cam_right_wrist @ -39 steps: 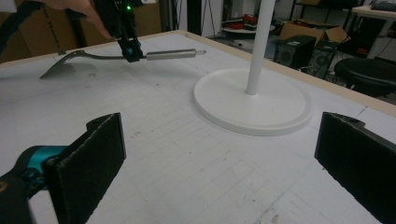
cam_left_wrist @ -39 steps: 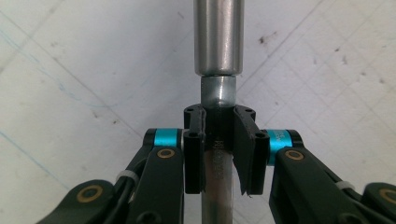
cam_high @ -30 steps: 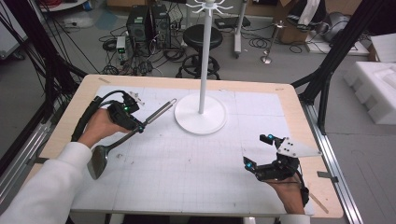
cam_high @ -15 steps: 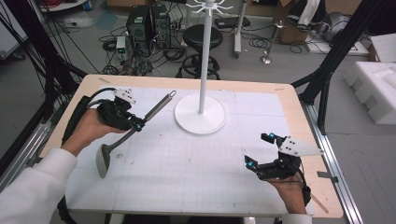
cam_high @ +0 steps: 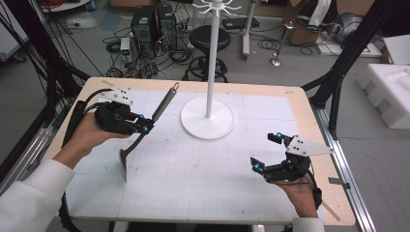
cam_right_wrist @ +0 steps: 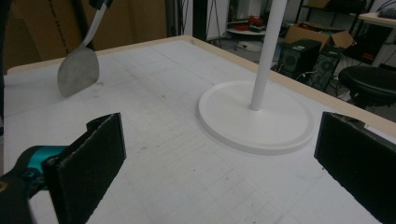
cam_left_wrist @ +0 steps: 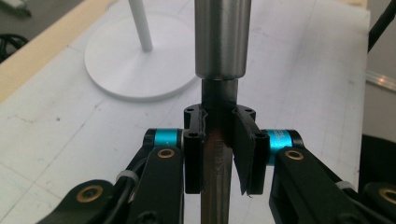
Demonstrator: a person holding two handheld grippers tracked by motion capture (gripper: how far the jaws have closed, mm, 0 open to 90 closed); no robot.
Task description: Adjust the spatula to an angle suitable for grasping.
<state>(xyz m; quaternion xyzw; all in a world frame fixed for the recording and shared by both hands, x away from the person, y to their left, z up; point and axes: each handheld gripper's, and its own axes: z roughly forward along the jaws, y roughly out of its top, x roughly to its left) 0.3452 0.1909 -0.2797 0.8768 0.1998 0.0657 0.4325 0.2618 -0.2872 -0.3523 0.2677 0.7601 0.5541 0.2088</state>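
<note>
High view has the left gripper (cam_high: 145, 126) clamped on the metal spatula (cam_high: 145, 133) mid-handle, its blade tip at the desk (cam_high: 193, 193), handle slanting up toward the white stand (cam_high: 208, 118). Left gripper view confirms fingers (cam_left_wrist: 194, 154) pinching the shaft. Over on the right, the right gripper (cam_high: 266, 150) hovers wide open, holding nothing.
</note>
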